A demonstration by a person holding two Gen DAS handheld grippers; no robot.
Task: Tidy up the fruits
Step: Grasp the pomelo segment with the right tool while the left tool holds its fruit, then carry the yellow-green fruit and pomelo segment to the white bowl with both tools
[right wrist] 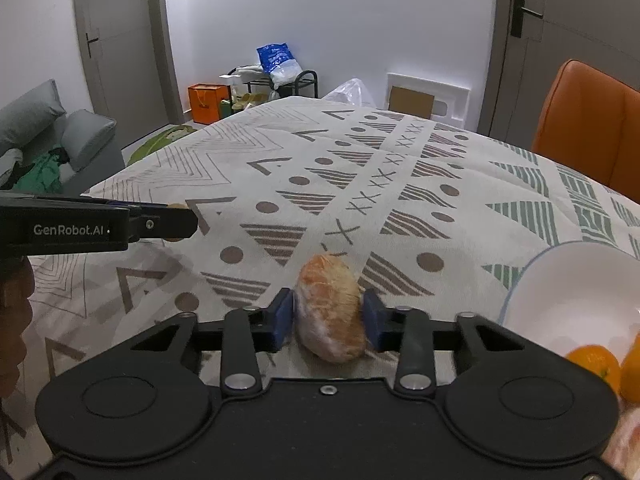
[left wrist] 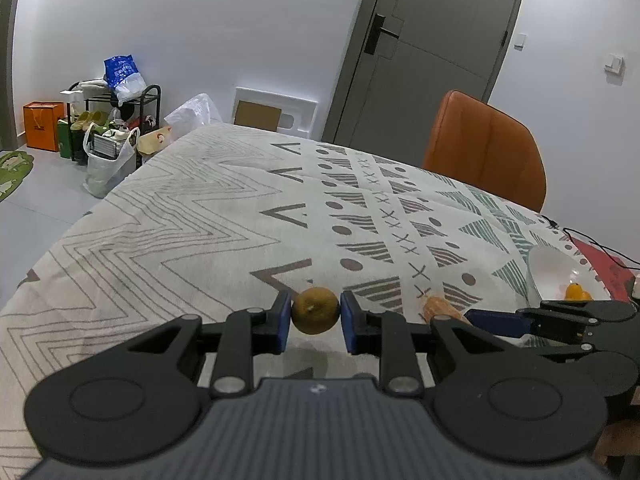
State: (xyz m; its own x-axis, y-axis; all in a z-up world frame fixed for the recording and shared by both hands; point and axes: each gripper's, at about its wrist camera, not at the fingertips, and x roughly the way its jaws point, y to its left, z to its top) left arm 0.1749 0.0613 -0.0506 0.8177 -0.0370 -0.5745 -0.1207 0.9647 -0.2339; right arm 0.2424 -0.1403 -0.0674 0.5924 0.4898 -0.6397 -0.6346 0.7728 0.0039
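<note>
My left gripper (left wrist: 316,316) is shut on a small round brown-green fruit (left wrist: 315,310), held just above the patterned tablecloth. My right gripper (right wrist: 329,316) is shut on a peeled orange fruit (right wrist: 330,306) with white pith, low over the cloth. The peeled fruit (left wrist: 440,307) and the right gripper's arm show at the right of the left wrist view. A white bowl (right wrist: 568,292) stands at the right, with orange fruits (right wrist: 594,360) in it. The bowl (left wrist: 552,268) also appears in the left wrist view.
The table is covered by a patterned cloth (left wrist: 200,216). An orange chair (left wrist: 486,148) stands at the far right edge. A shoe rack with bags (left wrist: 112,120) and a door (left wrist: 424,48) are behind. A grey sofa (right wrist: 52,144) is at the left.
</note>
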